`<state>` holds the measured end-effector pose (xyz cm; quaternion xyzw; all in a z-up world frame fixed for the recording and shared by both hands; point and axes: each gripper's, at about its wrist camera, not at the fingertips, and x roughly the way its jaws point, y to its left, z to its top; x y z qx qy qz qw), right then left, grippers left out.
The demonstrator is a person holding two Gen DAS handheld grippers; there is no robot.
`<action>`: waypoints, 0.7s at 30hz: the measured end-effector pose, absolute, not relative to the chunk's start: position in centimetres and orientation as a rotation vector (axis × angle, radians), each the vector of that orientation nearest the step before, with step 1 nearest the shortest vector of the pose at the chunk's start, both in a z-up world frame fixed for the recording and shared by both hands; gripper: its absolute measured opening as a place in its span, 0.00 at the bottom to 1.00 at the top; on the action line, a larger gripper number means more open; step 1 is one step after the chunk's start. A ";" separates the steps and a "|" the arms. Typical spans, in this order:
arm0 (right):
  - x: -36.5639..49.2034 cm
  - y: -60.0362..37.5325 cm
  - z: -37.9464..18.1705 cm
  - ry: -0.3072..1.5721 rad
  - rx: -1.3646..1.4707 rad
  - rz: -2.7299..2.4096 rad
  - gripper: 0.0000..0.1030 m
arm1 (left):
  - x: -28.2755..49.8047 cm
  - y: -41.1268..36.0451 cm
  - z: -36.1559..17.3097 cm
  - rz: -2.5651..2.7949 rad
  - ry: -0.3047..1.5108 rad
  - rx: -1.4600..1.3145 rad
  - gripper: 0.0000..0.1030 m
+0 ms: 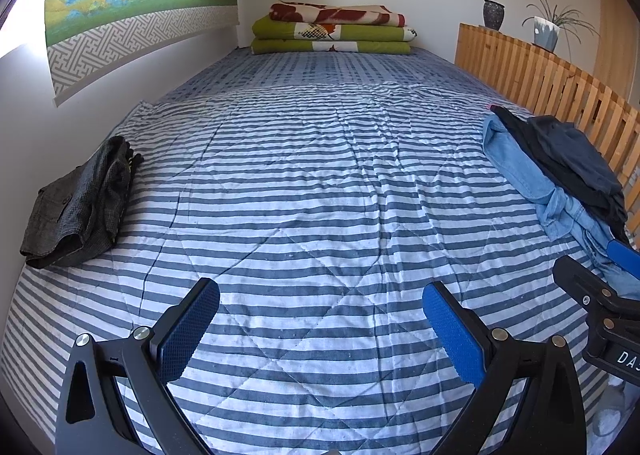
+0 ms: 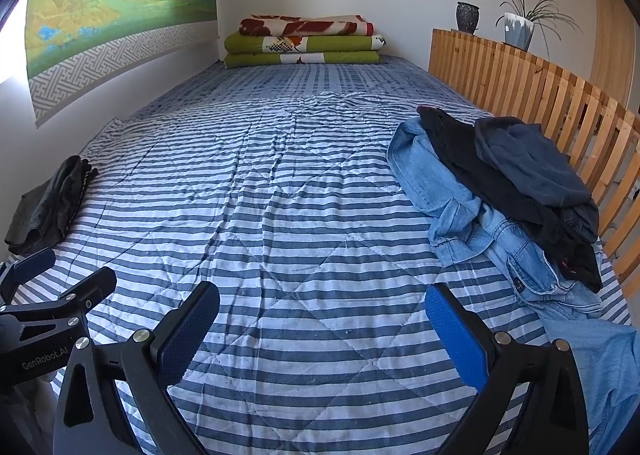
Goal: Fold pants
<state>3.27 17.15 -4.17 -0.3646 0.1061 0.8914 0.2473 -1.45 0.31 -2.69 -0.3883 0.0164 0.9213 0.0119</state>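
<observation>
Both claws gape, empty: left gripper (image 1: 321, 329), right gripper (image 2: 322, 329). Take top dark pants (image 2: 532, 159) off bed's right-edge pile by the waistband only, leaving jeans (image 2: 444, 191).

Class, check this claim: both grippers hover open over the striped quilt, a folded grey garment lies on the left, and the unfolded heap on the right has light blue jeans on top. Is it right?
Not quite. The light blue jeans lie at the bottom of the heap, with dark garments on top, as the right wrist view shows. The rest stands.

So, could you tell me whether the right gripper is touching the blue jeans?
Apart: the right wrist view shows the right gripper open over bare striped quilt, with the jeans lying farther right.
</observation>
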 end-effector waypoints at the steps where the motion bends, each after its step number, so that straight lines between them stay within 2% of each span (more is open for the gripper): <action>1: 3.3 17.2 -4.2 0.288 -0.994 2.430 0.99 | -1.5 0.3 -2.7 2.872 0.052 -1.210 1.00; 21: 3.1 16.8 -4.0 0.279 -0.983 2.433 0.99 | -1.1 -0.1 -2.6 2.881 0.041 -1.197 1.00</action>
